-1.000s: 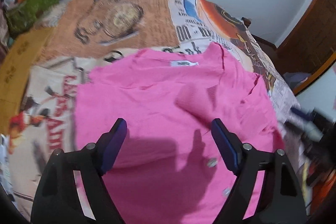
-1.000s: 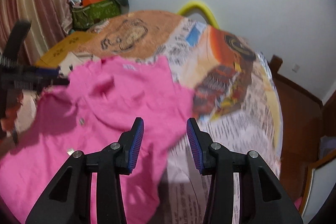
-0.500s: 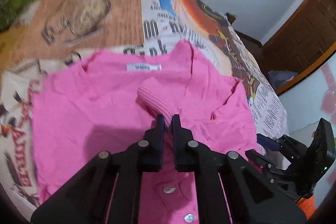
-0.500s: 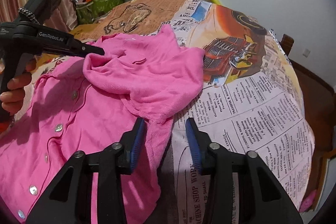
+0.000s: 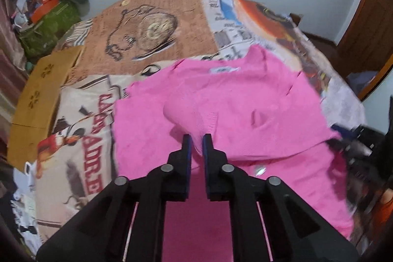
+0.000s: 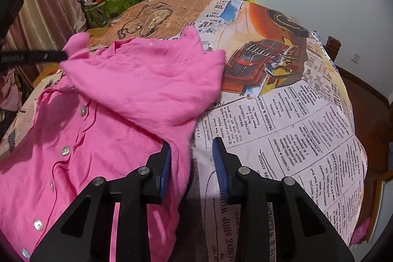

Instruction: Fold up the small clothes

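**Two grippers working on one pink cardigan**

One pink cardigan (image 6: 118,129) is lying on the table (image 6: 282,129), which is wearing a cloth printed with newspaper text and an old car. The left gripper (image 5: 195,146) is pinching the cuff of a sleeve (image 5: 194,114), its jaws pressed nearly together on the fabric, and is holding it above the body of the cardigan. The right gripper (image 6: 191,163) is standing spread over the cardigan's right edge: its left finger (image 6: 165,168) is lying against the pink fabric, the other one is over the cloth. A row of buttons (image 6: 65,150) is showing on the front. A white label (image 5: 222,69) is sitting at the collar.
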### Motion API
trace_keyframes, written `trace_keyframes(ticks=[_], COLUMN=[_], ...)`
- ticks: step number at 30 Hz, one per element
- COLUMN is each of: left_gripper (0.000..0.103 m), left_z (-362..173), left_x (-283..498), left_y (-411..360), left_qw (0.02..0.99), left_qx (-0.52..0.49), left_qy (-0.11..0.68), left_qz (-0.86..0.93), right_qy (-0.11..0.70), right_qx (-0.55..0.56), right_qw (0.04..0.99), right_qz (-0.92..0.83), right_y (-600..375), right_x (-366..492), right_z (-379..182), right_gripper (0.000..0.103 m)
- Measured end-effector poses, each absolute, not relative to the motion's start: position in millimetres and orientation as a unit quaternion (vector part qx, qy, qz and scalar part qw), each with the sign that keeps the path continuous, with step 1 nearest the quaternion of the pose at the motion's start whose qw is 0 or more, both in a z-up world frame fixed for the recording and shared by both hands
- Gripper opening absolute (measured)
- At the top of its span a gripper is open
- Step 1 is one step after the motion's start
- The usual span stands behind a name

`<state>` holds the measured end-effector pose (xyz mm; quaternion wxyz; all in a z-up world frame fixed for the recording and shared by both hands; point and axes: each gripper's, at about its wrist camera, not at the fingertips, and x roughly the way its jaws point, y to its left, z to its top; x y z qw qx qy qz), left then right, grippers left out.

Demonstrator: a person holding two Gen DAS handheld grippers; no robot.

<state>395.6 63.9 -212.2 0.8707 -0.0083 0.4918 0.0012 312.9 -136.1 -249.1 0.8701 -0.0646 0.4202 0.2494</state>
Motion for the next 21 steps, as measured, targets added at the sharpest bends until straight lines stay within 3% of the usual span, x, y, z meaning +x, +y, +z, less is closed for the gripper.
trace_keyframes(ticks=[2, 6, 16, 21], left_gripper=[0.011, 0.03, 0.058, 0.059], left_z=[-213.8, -214.2, -225.1, -245.2], left_x=[391.0, 389.1, 396.9, 409.4], left_y=[74.0, 95.1, 111.2, 103.1], left_qw=[0.87, 0.872, 0.874, 0.866], left_qx=[-0.008, -0.02, -0.034, -0.037], left_qy=[0.493, 0.489, 0.484, 0.497], left_qz=[0.016, 0.03, -0.019, -0.044], right_qy=[0.421, 0.425, 0.408, 0.406], right_qx=[-0.069, -0.078, -0.066, -0.043], right_qw=[0.87, 0.867, 0.871, 0.877], right_qz=[0.247, 0.248, 0.266, 0.254], right_y=[-135.5, -135.5, -145.2, -145.1], right_x=[312.8, 312.2, 309.3, 334.9], right_z=[-248.8, -247.3, -220.1, -216.5], right_gripper=[0.029, 0.029, 0.029, 0.029])
